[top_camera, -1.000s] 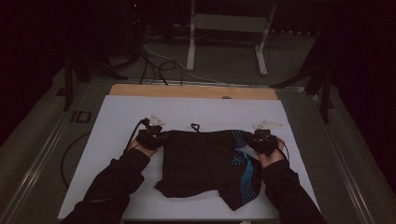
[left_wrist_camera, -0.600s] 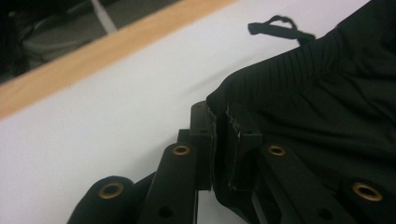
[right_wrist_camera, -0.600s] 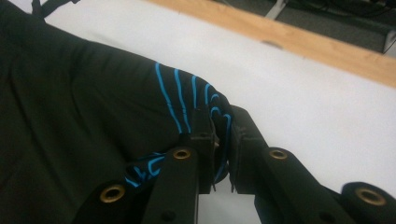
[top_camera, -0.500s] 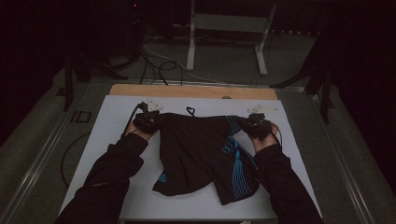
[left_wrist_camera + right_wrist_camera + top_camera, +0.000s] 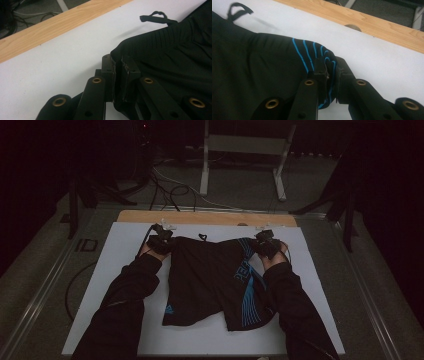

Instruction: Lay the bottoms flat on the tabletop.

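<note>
- The shorts (image 5: pixel 212 280) lie flat on the white table (image 5: pixel 115 270), waistband toward the far wooden edge (image 5: pixel 200 217), legs pointing back at the person.
- The left tongs (image 5: pixel 159 241) are clamped on the left corner of the waistband; in the left gripper view the black fabric is pinched between the two jaws (image 5: pixel 119 75).
- The right tongs (image 5: pixel 266 245) are clamped on the right corner, where the blue stripes (image 5: pixel 312 52) curve round; the right gripper view shows that striped cloth squeezed between the jaws.
- A grip at each end of the waistband looks chosen to keep the top edge taut and straight, so the garment can be dragged or spread without bunching.
- The tongs sit well apart, at about the full width of the waist, which likely accounts for how smooth the cloth between them lies.
- Both tongs are low, at or just above the table, so the shorts slide over the surface rather than hang.
- The drawcord loop (image 5: pixel 202 237) lies on the table just beyond the waistband, between the two tongs and free of both.
- The leg hems near the person are touched by neither tongs; the right leg lies partly under the right sleeve (image 5: pixel 295 310).
- My judgement: the step in hand is laying the shorts out square near the far edge, probably ahead of a fold.
</note>
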